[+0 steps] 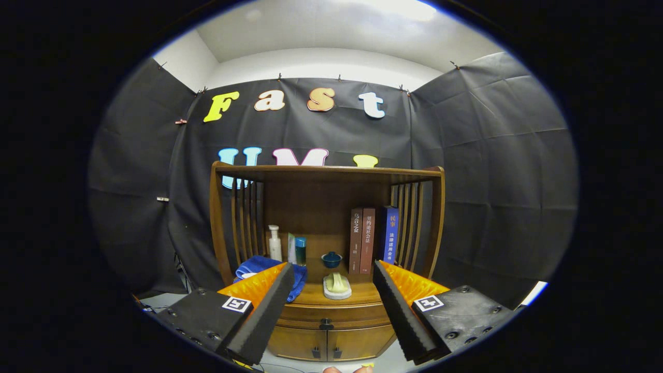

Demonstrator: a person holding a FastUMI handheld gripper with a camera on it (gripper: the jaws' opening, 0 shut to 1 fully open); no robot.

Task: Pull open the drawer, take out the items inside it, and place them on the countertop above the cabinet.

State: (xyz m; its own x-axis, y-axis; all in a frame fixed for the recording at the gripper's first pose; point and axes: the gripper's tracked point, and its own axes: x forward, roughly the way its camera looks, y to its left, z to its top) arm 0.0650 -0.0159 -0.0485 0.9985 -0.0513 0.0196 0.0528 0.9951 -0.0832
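Gripper (331, 305) spread wide at lower centre of frame, nothing held. Drawer (331, 313) closed at lower centre, between the fingers (267, 311), handle (326, 325) showing. Blue cloth (269, 269) and pale soap dish (337, 286) resting on countertop (362, 296) just above; books (370, 239) upright behind.

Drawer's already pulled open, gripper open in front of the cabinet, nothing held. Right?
Not quite. The gripper view shows the drawer closed, its front flush with the cabinet and its knob untouched. The rest stands: the gripper is open in front of the cabinet, nothing held.
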